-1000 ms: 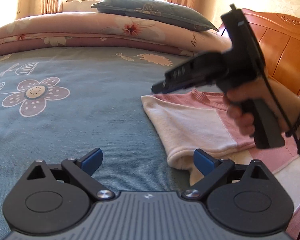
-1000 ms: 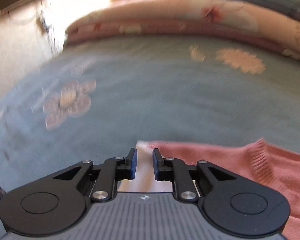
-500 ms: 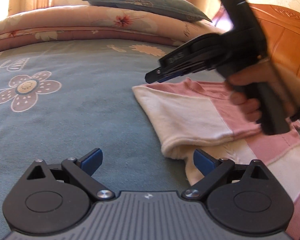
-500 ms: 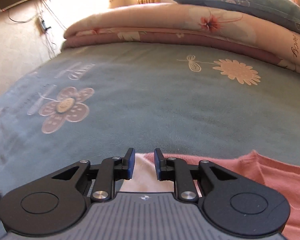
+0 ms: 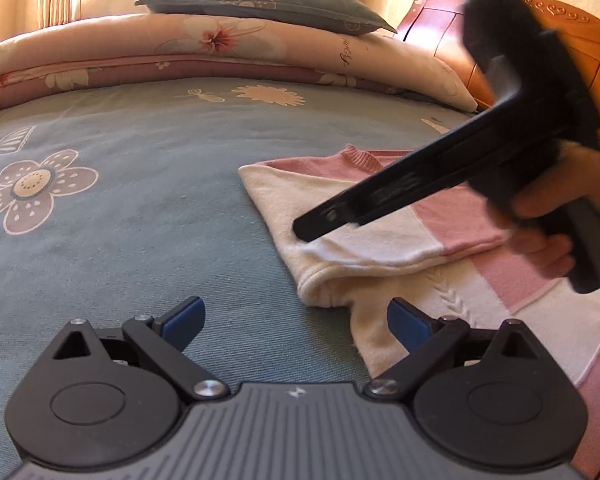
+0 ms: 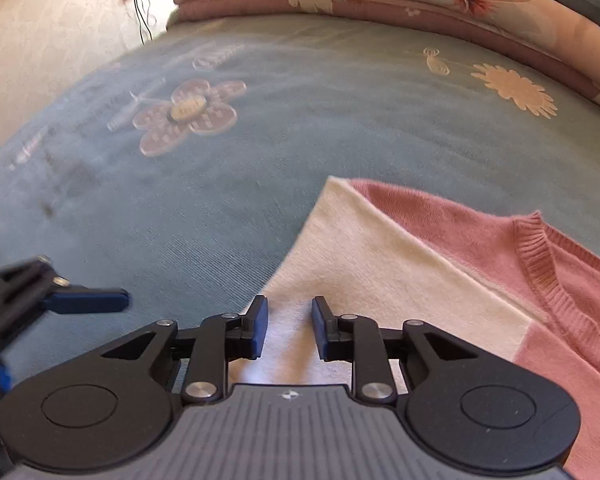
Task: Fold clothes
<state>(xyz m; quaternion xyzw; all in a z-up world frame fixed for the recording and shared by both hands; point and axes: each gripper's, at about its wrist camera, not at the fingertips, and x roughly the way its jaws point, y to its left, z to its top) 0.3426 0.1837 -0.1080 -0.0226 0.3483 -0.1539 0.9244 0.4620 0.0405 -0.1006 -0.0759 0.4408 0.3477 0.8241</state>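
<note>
Pink-and-cream sweater [image 6: 440, 280] under opening right hand-held gripper [image 6: 288, 326], nothing gripped

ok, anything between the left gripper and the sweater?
Nothing visible. The left gripper is open over bare bedspread, with the sweater's folded edge just ahead. The right gripper, jaws opening, hovers farther back over the cloth.

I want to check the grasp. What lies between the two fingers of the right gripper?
In the right wrist view, the cream sleeve of the sweater lies under the gap of the opening right gripper; the pads do not press it.
</note>
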